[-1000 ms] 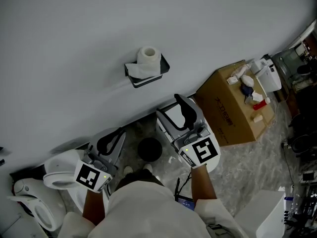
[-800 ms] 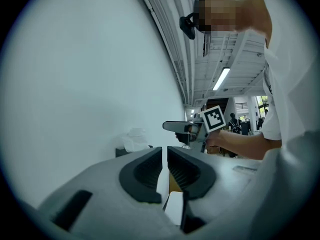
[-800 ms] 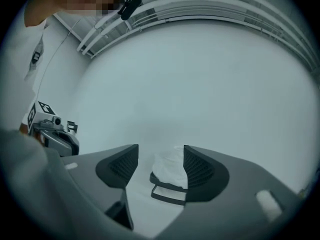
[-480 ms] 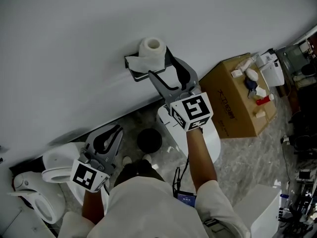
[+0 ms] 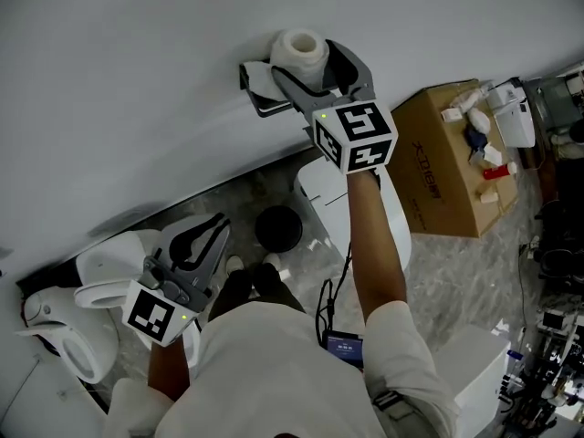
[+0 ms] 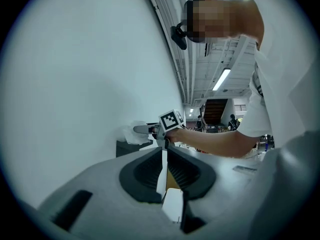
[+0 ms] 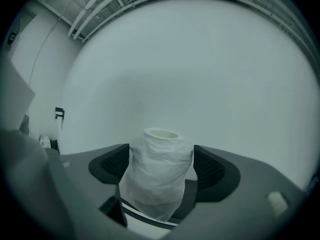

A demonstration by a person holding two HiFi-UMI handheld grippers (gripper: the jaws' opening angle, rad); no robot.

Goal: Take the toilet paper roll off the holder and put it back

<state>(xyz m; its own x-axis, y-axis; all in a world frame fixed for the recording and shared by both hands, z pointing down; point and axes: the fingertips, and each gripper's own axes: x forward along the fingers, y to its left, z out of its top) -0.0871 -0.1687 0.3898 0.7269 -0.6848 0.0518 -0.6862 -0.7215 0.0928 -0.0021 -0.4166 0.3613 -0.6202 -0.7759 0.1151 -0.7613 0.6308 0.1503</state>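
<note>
Right gripper: grey two-jaw tool with a black-and-white marker cube at its rear, pointing about level at the plain white wall.
Right arm: bare forearm stretched nearly straight from the white short sleeve to the wall.
Right jaws: have just been opening and stand wide apart. The roll stands between the dark pads, one pad on each side. No firm press on the paper can be seen.
White toilet paper roll: upright on end on the holder against the wall, hollow core upward. A loose sheet is draped down its front.
Black wall-mounted holder: a shallow shelf fixed to the wall, under the roll and just below the right jaws.
Left gripper: grey, of the same kind, held low near the body with the elbow bent. It points level toward the wall, above a white ceramic toilet.
Left jaws: drawn together to a thin slit, with nothing between them.
Brown cardboard box: on the floor to the right, well apart from the holder, with small items on top.
</note>
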